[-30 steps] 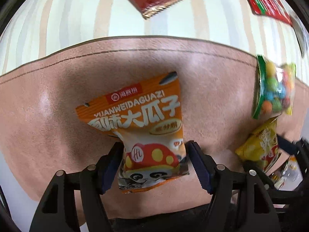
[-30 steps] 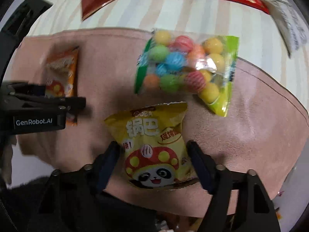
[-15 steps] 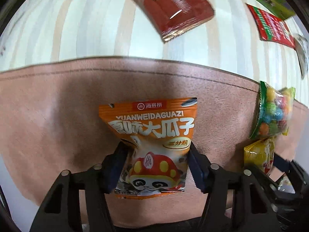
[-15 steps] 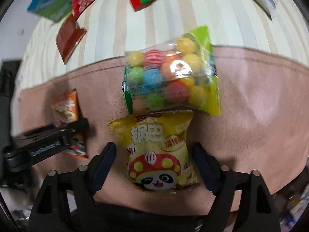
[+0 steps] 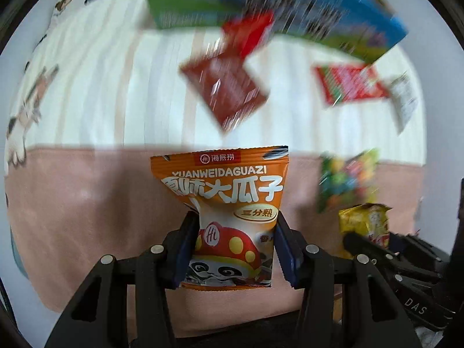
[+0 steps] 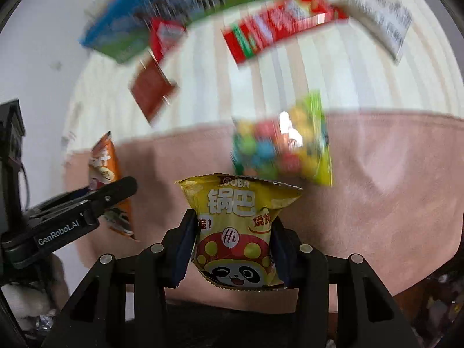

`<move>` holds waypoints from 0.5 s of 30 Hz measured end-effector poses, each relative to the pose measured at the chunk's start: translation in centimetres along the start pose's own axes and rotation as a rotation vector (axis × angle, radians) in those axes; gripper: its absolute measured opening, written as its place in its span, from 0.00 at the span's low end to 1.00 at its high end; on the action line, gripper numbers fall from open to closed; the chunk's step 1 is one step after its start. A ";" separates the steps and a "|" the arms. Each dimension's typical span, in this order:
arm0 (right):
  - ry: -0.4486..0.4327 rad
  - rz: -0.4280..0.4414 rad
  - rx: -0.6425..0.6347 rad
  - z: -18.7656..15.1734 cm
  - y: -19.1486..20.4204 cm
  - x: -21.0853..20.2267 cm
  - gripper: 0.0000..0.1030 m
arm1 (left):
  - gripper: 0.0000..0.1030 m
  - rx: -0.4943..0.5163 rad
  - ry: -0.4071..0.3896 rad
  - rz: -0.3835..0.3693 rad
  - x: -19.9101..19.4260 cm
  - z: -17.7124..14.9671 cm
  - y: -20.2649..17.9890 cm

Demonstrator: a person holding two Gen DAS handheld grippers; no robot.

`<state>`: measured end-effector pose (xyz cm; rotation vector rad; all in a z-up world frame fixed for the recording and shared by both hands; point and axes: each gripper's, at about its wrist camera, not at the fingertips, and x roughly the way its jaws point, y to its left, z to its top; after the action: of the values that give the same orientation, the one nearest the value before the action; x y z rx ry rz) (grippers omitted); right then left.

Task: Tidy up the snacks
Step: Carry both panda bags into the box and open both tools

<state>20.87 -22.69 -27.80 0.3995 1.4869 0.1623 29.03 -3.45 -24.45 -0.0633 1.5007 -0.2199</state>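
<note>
An orange sunflower-seed packet (image 5: 223, 185) with a mushroom-capped panda hangs above the pink mat (image 5: 87, 217). My left gripper (image 5: 235, 220) is shut on its lower half, both blue pads pressing its sides. My right gripper (image 6: 232, 220) holds a yellow crispy-rice packet (image 6: 232, 200) that is pinched in at the waist; its jaws are still closing on it. Seen from the right wrist, the orange packet (image 6: 104, 168) hangs at the left in the other gripper. In the left wrist view the yellow packet (image 5: 364, 223) is at the lower right.
A clear bag of coloured candy balls (image 6: 281, 148) lies on the mat beyond the yellow packet. Farther off, on the striped cloth (image 5: 101, 87), lie a dark red sachet (image 5: 226, 90), a red-and-green packet (image 5: 348, 84), a white wrapper (image 5: 403, 101) and a blue-green box (image 5: 261, 3).
Both grippers have closed in on their packets and risen, lifting them off the mat. Both views now take in more of the far cloth and the box.
</note>
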 end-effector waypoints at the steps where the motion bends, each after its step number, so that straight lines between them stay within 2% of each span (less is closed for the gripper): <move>1: -0.021 0.023 0.006 0.8 0.2 -1.3 0.49 | 0.47 -0.001 -0.024 -0.024 -1.3 0.8 -0.3; 4: -0.099 0.077 0.014 3.3 0.5 -5.1 0.49 | 0.47 0.000 -0.102 -0.075 -5.2 3.4 -1.4; 9: -0.251 0.107 0.001 9.3 2.9 -10.6 0.49 | 0.47 0.028 -0.208 -0.135 -9.5 9.2 -3.3; 12: -0.326 0.082 -0.017 13.2 4.0 -12.9 0.49 | 0.47 0.046 -0.230 -0.131 -9.8 13.9 -4.4; 15: -0.353 0.052 -0.029 17.3 4.6 -13.7 0.49 | 0.47 0.042 -0.191 -0.118 -8.3 18.7 -4.8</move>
<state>37.33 -26.00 -12.78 0.4202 1.1269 0.1460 46.62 -8.41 -14.06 -0.1354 1.3031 -0.3314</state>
